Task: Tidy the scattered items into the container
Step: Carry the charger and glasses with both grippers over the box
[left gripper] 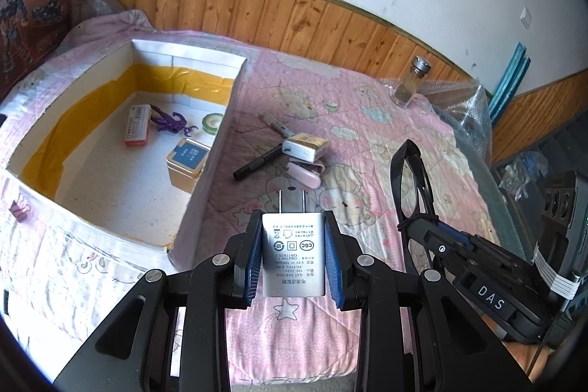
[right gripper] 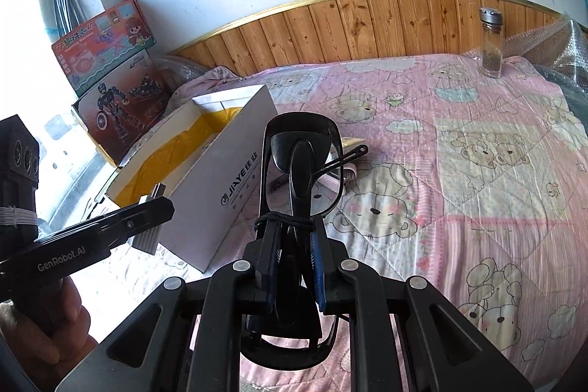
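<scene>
Two grippers are hanging above the pink quilt (left gripper: 367, 135) beside the white box (left gripper: 205, 171): the left gripper (left gripper: 293, 256) is clamping a white charger plug (left gripper: 293, 252), while the right gripper (right gripper: 294, 267) is pinching folded black glasses (right gripper: 299, 168).

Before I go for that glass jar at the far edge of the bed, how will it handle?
The glass jar is tall and narrow on soft bedding, so it probably tips if nudged. Smooth glass may slip between fingers; grip below the metal cap. Once on its side it would likely roll.
</scene>
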Demonstrator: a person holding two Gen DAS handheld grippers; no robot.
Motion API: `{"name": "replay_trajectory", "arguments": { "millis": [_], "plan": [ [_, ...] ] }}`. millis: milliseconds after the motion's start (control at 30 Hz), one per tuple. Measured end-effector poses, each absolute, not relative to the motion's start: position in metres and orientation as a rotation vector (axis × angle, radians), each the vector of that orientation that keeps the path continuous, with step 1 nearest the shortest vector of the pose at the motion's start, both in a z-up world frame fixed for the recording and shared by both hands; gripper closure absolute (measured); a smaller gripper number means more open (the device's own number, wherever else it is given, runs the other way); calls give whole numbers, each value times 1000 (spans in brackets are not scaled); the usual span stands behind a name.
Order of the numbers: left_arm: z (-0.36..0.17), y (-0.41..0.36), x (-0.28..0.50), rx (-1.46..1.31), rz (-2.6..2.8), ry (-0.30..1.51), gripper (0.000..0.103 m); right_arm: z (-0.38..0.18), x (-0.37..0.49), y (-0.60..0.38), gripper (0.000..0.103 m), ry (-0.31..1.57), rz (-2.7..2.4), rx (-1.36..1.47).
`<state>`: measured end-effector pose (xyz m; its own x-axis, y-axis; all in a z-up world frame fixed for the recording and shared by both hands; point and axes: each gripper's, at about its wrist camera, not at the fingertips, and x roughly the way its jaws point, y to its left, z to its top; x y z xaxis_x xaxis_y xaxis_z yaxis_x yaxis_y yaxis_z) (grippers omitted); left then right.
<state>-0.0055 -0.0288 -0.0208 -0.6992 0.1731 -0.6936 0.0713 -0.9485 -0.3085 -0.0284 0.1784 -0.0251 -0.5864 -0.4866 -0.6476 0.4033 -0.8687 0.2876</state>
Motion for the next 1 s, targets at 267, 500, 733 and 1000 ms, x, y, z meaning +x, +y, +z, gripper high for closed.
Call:
{"name": "replay_trajectory", "arguments": {
  "millis": [267,500,733,1000],
  "plan": [
    [-18,-53,-4,-1184,2823,-548,72,-17,-28,152,86,-101,-2390,1023],
    [-12,-68,-7,-1175,2836,-581,72,-11,-33,134,86,-71,-2371,1015],
    [-8,-83,-10,-1158,2843,-615,72,-3,-39,116,86,-40,-2356,1003],
    [-6,-107,-15,-1147,2853,-658,72,4,-47,90,86,-8,-2332,997]
  ]
}}
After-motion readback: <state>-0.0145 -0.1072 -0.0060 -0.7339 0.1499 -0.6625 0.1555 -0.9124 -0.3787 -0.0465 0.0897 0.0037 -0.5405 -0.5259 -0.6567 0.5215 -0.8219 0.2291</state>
